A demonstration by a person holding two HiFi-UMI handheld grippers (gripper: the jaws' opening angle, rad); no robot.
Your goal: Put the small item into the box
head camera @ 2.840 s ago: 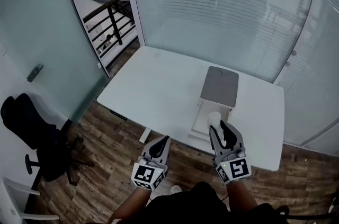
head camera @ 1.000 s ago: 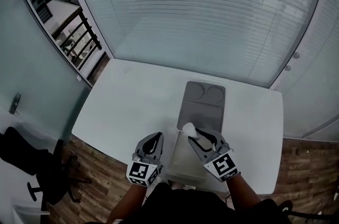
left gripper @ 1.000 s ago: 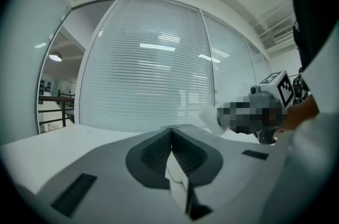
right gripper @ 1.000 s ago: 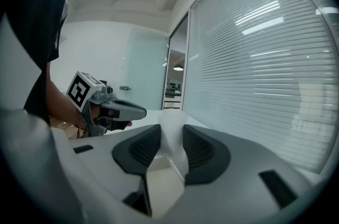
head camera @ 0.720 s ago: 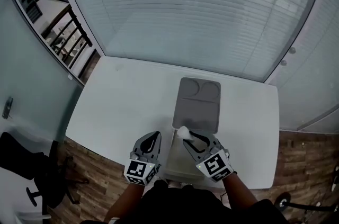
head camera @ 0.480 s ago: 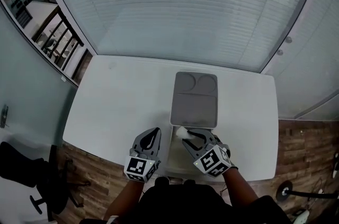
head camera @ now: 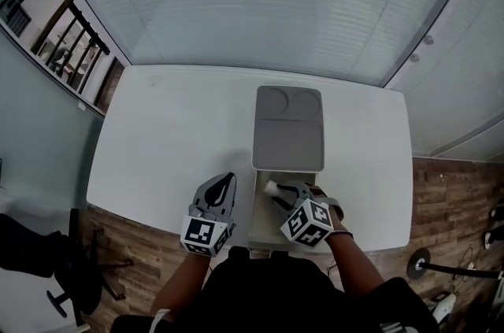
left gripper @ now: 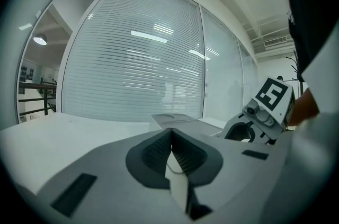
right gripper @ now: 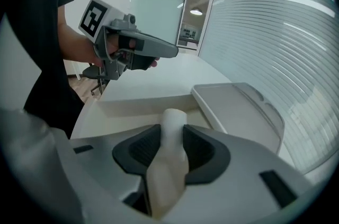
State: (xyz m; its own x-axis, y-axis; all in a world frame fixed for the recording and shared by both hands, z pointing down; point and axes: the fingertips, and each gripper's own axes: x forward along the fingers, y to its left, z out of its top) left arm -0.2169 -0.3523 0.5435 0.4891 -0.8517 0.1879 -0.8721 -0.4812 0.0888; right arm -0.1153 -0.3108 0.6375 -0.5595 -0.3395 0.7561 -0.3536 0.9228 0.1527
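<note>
The small item (head camera: 271, 187) is a white cylinder, and my right gripper (head camera: 276, 190) is shut on it. In the right gripper view the small item (right gripper: 173, 121) sticks out between the dark pads, just above the open box (right gripper: 139, 106). The box (head camera: 261, 222) is a shallow white tray at the table's near edge. Its grey lid (head camera: 288, 127) lies flat behind it. My left gripper (head camera: 227, 180) hovers just left of the box with its jaws shut on nothing. In the left gripper view my left gripper (left gripper: 170, 150) shows its pads pressed together.
The white table (head camera: 169, 131) stretches to the left and far side. A glass wall with blinds (head camera: 260, 1) stands behind it. Wooden floor (head camera: 441, 197) lies to the right. In the right gripper view a hand holds the left gripper (right gripper: 132, 48) past the box.
My right gripper has turned to point leftward and come nearer the table's edge, carrying the white item over the open box. The left gripper keeps its place beside the box.
</note>
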